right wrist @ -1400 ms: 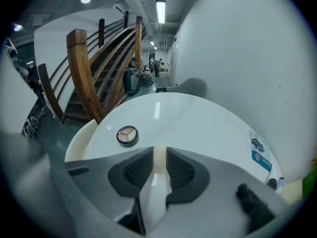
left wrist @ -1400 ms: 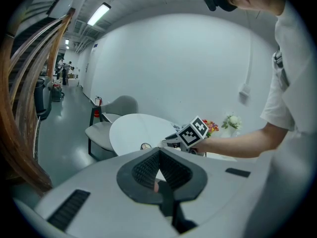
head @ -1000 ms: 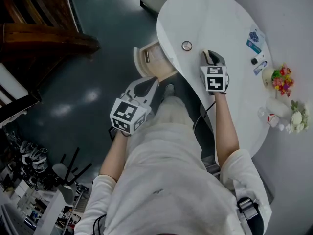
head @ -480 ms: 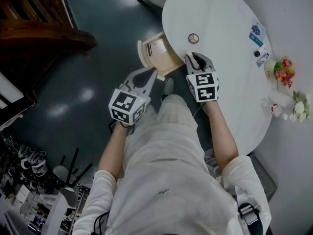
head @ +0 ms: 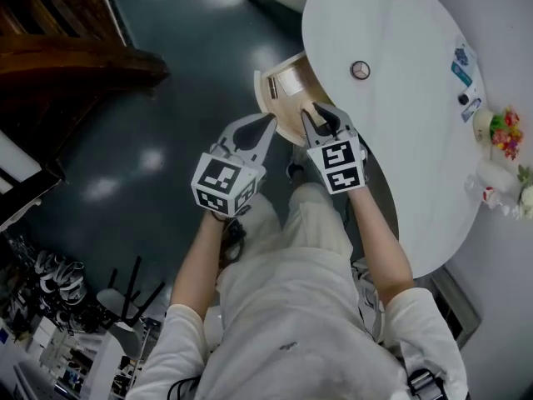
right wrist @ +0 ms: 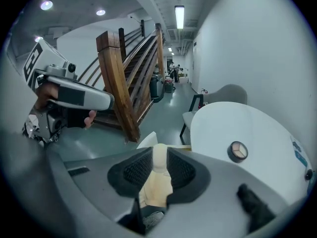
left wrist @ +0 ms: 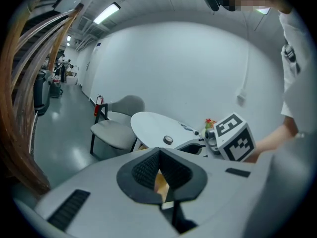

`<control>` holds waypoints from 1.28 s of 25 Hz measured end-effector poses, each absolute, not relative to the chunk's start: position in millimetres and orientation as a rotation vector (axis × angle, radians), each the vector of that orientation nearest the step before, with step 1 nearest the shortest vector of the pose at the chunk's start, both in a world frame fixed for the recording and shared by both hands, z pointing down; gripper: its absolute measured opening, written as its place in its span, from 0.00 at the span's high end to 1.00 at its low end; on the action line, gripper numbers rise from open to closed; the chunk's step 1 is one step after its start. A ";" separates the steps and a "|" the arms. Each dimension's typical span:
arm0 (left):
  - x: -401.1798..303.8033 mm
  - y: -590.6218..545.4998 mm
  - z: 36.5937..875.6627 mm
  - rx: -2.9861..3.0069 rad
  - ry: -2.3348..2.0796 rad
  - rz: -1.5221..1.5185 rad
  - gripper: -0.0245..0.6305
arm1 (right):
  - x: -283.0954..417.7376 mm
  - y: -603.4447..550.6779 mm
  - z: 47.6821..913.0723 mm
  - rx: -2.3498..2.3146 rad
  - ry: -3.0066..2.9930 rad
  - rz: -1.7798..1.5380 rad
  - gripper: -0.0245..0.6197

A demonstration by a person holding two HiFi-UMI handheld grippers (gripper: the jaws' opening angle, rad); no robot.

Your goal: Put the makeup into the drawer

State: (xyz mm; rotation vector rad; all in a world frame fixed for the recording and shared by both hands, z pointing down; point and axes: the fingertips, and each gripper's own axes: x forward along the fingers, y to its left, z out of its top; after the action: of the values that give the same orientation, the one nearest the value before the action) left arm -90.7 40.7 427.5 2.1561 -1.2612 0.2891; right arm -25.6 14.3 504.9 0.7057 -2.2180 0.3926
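Dim head view, glare patches on floor (head: pixel 150 161); gripper views fisheye, dark corners, ceiling strip (right wrist: pixel 179 16) bright.

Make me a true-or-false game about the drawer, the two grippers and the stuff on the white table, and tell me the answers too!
1. The drawer is open. True.
2. The right gripper is empty. False: its jaws are closed on a pale makeup item.
3. The round compact is lying in the drawer. False: it sits on top of the white table.
4. Flowers stand near the table's edge. True.
5. The left gripper is holding makeup too. False: its jaws are together with nothing between them.
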 end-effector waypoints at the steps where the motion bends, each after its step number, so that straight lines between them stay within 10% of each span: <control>1: -94.1 39.3 434.9 2.156 -1.262 0.299 0.95 | -29.6 14.7 514.5 0.695 -2.217 0.392 0.83; 32: -119.1 22.7 566.5 2.216 -1.186 0.343 0.95 | -76.4 30.8 742.8 0.113 -2.041 0.281 0.80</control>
State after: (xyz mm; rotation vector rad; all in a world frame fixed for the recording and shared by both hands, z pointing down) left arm -119.1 22.7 566.5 2.2164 -1.1858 0.3426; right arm -76.4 30.8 742.8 0.1126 -2.0410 0.2812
